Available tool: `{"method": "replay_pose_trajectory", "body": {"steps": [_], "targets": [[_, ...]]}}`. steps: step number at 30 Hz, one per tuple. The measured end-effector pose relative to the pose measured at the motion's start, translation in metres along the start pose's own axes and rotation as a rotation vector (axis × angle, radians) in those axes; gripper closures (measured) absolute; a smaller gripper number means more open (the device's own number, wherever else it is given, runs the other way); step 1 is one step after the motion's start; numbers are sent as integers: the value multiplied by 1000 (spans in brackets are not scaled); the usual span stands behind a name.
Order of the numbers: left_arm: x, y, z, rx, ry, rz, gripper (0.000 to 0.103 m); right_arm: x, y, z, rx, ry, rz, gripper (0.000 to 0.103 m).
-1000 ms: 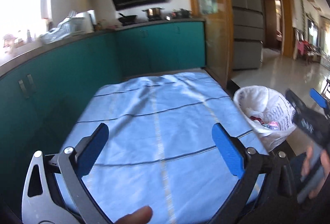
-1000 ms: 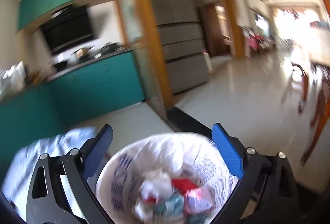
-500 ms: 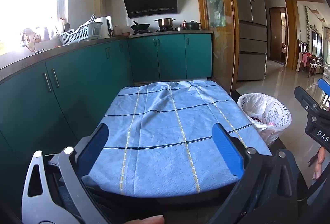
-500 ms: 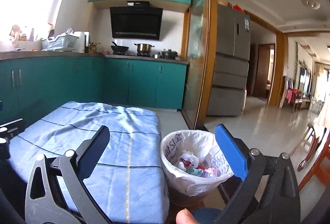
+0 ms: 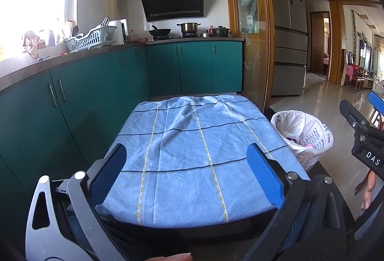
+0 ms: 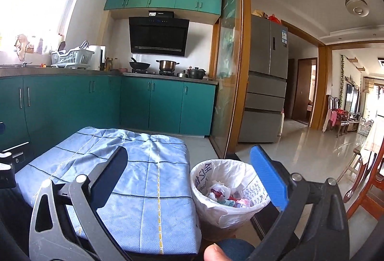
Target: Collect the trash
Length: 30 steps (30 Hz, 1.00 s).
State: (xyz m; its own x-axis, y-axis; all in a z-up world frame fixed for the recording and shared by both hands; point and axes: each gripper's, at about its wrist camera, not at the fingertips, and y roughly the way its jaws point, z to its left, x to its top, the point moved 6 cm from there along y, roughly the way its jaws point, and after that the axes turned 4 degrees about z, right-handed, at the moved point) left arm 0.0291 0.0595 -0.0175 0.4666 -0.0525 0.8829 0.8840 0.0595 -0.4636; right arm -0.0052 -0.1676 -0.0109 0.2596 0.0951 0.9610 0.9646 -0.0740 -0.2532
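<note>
A waste bin lined with a white plastic bag (image 6: 228, 191) stands on the floor right of the table and holds crumpled wrappers and paper (image 6: 226, 195). It also shows in the left wrist view (image 5: 304, 133). The table's blue checked cloth (image 5: 196, 148) shows no trash on it. My left gripper (image 5: 187, 177) is open and empty, back from the table's near edge. My right gripper (image 6: 192, 179) is open and empty, held back from the bin and above it. The right gripper's body shows at the right edge of the left wrist view (image 5: 364, 136).
Teal cabinets (image 5: 72, 102) run along the left and back, with a dish rack (image 5: 91, 37) and pots (image 5: 189, 28) on the counter. A glass sliding door (image 6: 225, 83) and a fridge (image 6: 266, 78) stand at right. A wooden chair (image 6: 367, 184) is at far right.
Both grippers have pulled back and risen from the table and bin, so the whole table and bin now show. Both stay open and empty.
</note>
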Motion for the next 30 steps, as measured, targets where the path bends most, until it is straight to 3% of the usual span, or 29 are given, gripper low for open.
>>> {"method": "replay_pose_trajectory", "body": {"steps": [30], "targets": [[3, -3, -3, -5, 4, -1, 3, 2, -4, -2, 3, 25, -3, 3]]}}
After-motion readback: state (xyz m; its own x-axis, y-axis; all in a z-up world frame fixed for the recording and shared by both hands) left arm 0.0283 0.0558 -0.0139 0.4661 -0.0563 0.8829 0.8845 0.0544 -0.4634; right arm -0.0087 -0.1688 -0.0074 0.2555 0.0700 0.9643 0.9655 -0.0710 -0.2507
